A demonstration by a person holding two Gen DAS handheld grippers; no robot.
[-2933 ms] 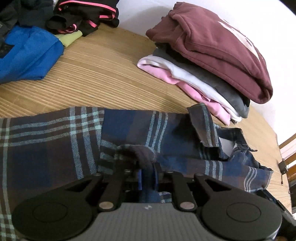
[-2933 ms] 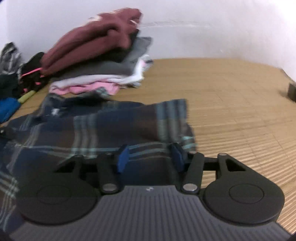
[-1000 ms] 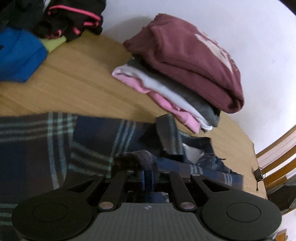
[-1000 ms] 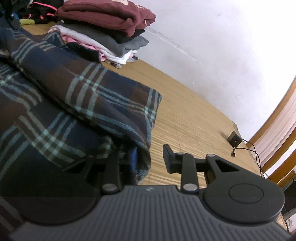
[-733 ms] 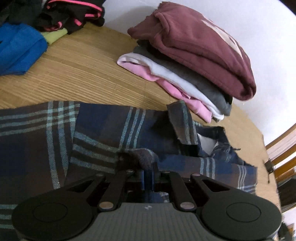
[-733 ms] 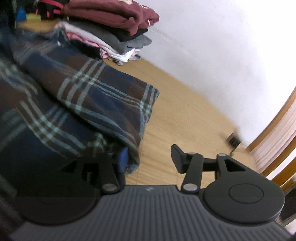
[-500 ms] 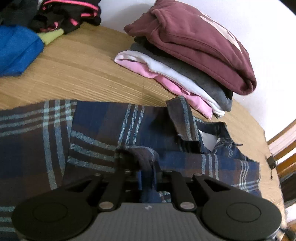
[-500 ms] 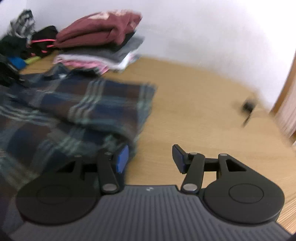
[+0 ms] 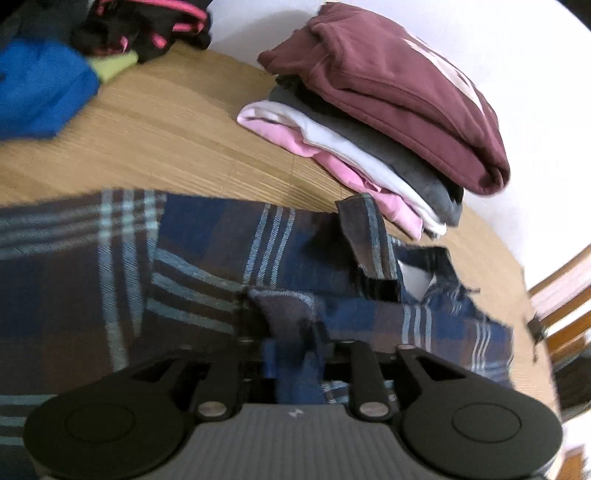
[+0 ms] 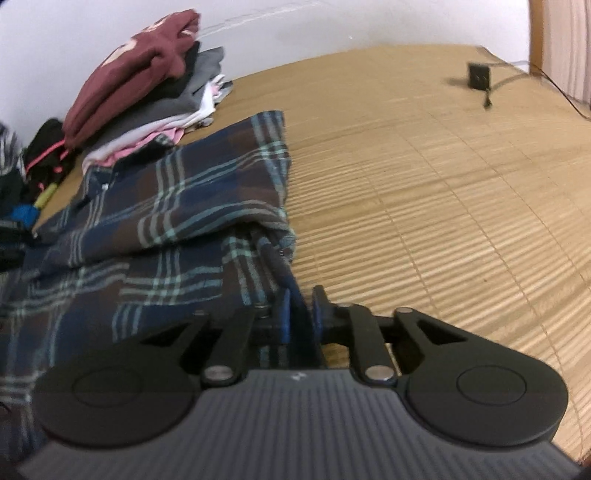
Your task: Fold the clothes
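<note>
We work the plaid shirt (image 9: pixel 207 258), soft, light, floppy. Left gripper (image 9: pixel 293 360) jaws opening, fold btwn them; right gripper (image 10: pixel 299 314) jaws closing on its hem, best hold.

Soft woven plaid cloth shirt (image 9: pixel 229 258), ribbed woven-reed mat (image 10: pixel 424 177), matt blk plastic tool (image 10: pixel 299 317) w/ metal pins

This looks like a room in a home. A woven bamboo mat (image 10: pixel 424 177) covers a wide flat surface set against a plain white wall (image 10: pixel 92 29). Near the wall edge sits a stack of folded clothes (image 9: pixel 376 122) topped by a maroon sweatshirt (image 9: pixel 399 85), with unfolded garments (image 9: pixel 55 62) heaped towards the far left corner. A small charger with its cable (image 10: pixel 478 75) lies near the far right edge, beside wooden furniture (image 9: pixel 561 306).
</note>
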